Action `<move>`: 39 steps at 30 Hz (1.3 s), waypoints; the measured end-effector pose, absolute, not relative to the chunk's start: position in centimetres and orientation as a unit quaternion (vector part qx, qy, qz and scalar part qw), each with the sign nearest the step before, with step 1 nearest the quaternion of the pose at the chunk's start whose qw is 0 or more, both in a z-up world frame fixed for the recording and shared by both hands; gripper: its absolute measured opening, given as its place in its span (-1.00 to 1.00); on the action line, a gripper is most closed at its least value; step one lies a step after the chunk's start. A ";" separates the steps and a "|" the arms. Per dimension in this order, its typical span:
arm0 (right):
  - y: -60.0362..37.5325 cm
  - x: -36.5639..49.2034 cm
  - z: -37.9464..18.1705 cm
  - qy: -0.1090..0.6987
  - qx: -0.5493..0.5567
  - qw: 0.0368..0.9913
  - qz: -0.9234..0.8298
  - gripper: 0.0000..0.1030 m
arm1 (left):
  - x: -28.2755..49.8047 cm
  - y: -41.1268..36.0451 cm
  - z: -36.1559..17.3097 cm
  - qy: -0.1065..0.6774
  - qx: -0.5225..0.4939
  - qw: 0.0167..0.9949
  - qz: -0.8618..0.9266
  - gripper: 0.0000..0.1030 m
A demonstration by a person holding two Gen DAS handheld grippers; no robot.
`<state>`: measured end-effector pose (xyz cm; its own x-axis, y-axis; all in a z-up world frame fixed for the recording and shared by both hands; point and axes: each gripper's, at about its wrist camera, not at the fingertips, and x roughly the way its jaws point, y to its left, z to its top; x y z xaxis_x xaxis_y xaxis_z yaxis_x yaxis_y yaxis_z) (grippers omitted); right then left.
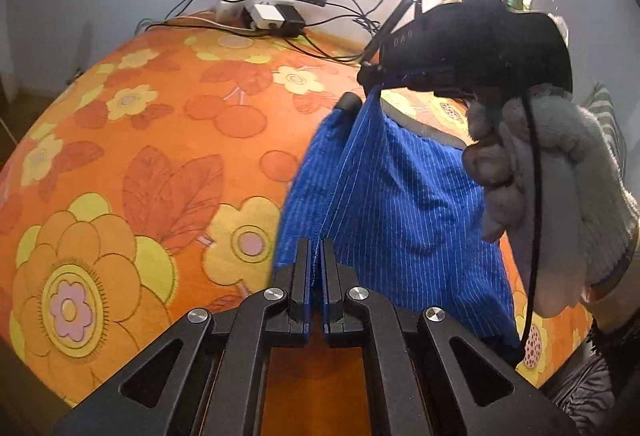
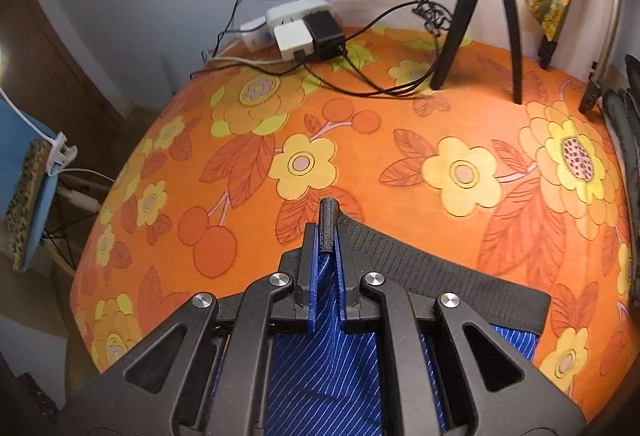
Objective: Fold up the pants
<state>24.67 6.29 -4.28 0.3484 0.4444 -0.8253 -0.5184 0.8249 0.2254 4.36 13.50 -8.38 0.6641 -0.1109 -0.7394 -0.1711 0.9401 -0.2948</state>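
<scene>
Orange flowered cloth (image 2: 400, 124) covers the counter. Above it hang the blue striped pants (image 1: 400, 196), stretched between both grippers: right gripper (image 2: 326, 252) clamped on the black waistband (image 2: 440, 276), left gripper (image 1: 316, 276) clamped on a lower edge, nearer the counter's front.
</scene>
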 end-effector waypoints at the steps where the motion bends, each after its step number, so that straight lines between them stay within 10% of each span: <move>1: 6.5 24.8 -4.5 0.491 -0.041 0.819 0.293 -0.85 | 4.3 13.8 -8.5 0.410 -0.175 0.895 0.020 -0.95; 7: 7.5 25.0 -5.6 0.497 -0.049 0.813 0.299 -0.84 | 4.9 14.9 -9.2 0.421 -0.182 0.888 0.032 -0.95; 12: 5.5 24.5 -4.0 0.479 -0.039 0.822 0.305 -0.13 | 5.3 15.1 -9.3 0.424 -0.179 0.887 0.038 -0.95; 39: -9.2 8.4 -8.4 0.513 -0.174 0.748 0.384 -0.34 | 5.5 15.2 -10.2 0.437 -0.148 0.884 0.080 -0.90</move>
<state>8.35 -9.17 -8.40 0.1787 0.3944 -0.9014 -0.7526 0.6449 0.1330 5.55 15.21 -10.22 0.6056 0.0116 -0.7956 -0.2706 0.9433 -0.1922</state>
